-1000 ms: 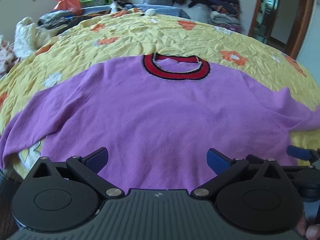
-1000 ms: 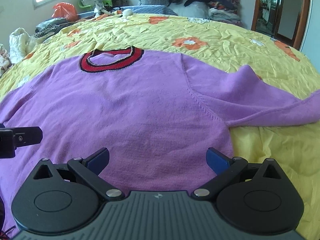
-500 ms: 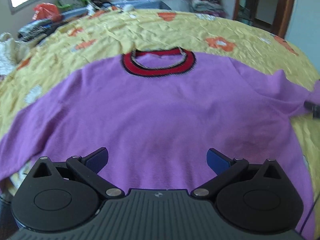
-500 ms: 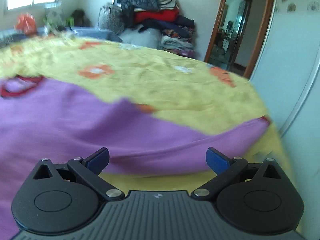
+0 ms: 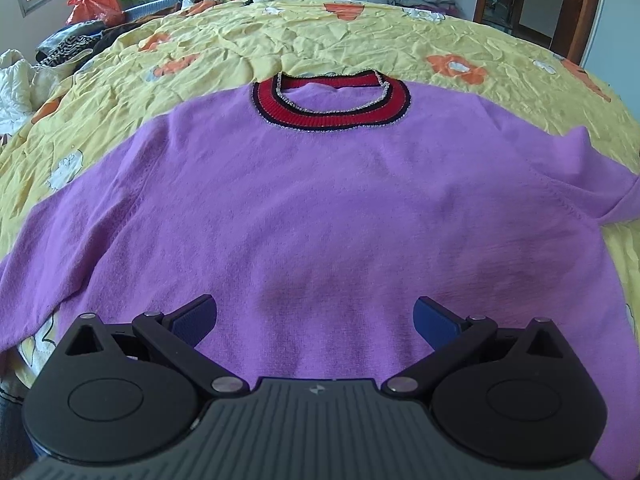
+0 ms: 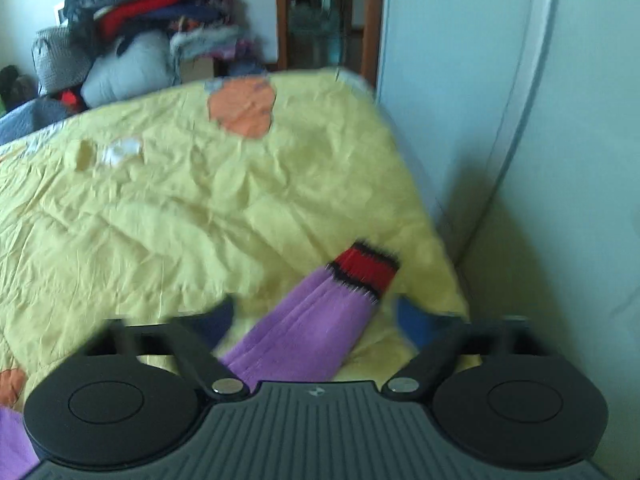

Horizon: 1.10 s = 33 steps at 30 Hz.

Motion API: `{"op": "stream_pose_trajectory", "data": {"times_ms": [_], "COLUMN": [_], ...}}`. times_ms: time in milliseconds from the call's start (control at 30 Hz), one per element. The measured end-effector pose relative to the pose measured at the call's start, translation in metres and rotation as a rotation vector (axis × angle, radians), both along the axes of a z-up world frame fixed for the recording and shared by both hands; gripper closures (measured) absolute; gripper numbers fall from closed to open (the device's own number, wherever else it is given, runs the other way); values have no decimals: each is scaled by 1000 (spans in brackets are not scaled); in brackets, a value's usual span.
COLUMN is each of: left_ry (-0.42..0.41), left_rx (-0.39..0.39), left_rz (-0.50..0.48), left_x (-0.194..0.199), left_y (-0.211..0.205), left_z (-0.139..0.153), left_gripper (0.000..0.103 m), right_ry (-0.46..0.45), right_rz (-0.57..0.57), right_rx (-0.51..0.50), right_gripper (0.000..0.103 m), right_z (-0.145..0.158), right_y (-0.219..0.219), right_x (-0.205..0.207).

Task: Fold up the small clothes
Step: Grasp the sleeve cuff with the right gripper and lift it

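A purple sweater (image 5: 312,200) with a red and black collar (image 5: 332,114) lies flat, front up, on the yellow flowered bedspread (image 5: 280,40). My left gripper (image 5: 316,320) is open and empty, just above the sweater's lower hem. In the right wrist view the sweater's right sleeve (image 6: 312,328) ends in a red cuff (image 6: 366,266) near the bed's right edge. My right gripper (image 6: 316,324) is open, with the sleeve lying between its blurred fingers, not pinched.
The bedspread's right edge (image 6: 424,208) drops beside a pale wall or wardrobe (image 6: 500,120). Piled clothes and bags (image 6: 132,36) stand past the bed's far end, with a doorway (image 6: 324,16). More clutter (image 5: 92,12) lies at the far left under a window.
My right gripper has swung right from the sweater's body to the right sleeve's cuff end. My left gripper has shifted a little toward the sweater's middle hem. Both stay open.
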<state>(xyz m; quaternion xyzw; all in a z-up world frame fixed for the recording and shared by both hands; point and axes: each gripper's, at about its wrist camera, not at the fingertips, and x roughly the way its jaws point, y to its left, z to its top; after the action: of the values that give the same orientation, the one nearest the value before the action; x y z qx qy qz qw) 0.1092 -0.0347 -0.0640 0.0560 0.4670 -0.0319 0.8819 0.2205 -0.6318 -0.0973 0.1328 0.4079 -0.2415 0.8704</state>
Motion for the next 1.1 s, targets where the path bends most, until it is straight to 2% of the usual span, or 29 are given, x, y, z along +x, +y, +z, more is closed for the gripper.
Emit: {"op": "stream_pose_trajectory", "data": {"times_ms": [67, 100, 133, 167, 333, 433, 533, 667, 767, 900, 1100], "left_ry": [3, 3, 3, 4, 16, 7, -10, -37, -56, -82, -126], "left_rx": [-5, -9, -10, -9, -24, -35, -34, -35, -33, -18, 11], "left_rz": [2, 3, 7, 10, 22, 27, 33, 62, 95, 139, 212], "left_x": [1, 1, 2, 2, 0, -4, -8, -12, -16, -21, -29], "left_y": [2, 4, 5, 6, 11, 18, 26, 45, 62, 86, 123], "left_z": [0, 0, 0, -1, 0, 4, 9, 19, 26, 35, 51], "left_gripper": [0, 0, 0, 0, 0, 0, 0, 0, 0, 0, 0], "right_ry": [-1, 1, -4, -20, -127, -224, -302, -400, -443, -450, -432], "right_rz": [7, 13, 18, 15, 11, 39, 110, 217, 334, 476, 653], "right_rx": [0, -4, 2, 15, 41, 95, 91, 73, 78, 85, 186], "right_gripper": [66, 70, 79, 94, 94, 94, 94, 94, 94, 94, 94], "right_z": [-1, -2, 1, 3, 22, 46, 77, 116, 129, 121, 94], "right_y": [1, 3, 5, 5, 11, 21, 51, 117, 183, 280, 407], "right_x": [-2, -3, -4, -8, -36, -60, -80, -103, -108, -97, -68]}}
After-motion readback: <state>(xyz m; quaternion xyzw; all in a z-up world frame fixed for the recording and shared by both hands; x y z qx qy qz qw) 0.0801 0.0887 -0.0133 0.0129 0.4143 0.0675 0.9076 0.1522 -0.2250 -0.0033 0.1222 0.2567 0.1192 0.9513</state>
